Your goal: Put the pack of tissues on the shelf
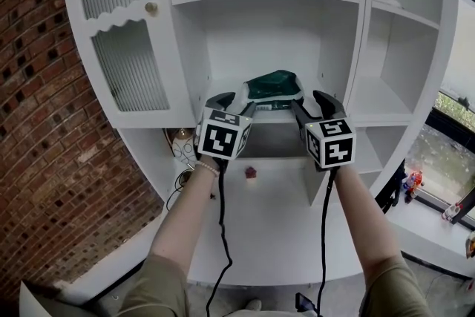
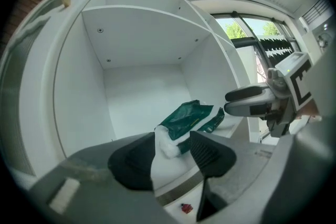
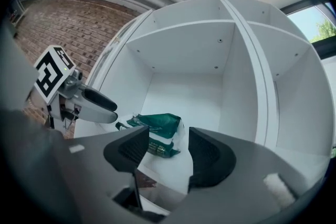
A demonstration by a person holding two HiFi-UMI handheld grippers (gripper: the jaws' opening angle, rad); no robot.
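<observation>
On the shelf (image 3: 164, 175): pack of tissues (image 1: 273, 87), long axis crosswise.
Left tool (image 1: 237, 102): released, empty, before its left end.
Right tool (image 1: 310, 102): released, empty, before right end.

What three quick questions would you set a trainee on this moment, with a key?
1. Where does the pack of tissues lie?
A on the open shelf
B behind the ribbed glass door
C in the right-hand side bay
2. Short answer: are the left gripper and the right gripper open or shut?
3. True or false: the small red object lies on the lower surface, below the pack's shelf.

Key: 1 A. 2 Both open, jaws apart just in front of the pack, with nothing gripped. 3 True.
</observation>
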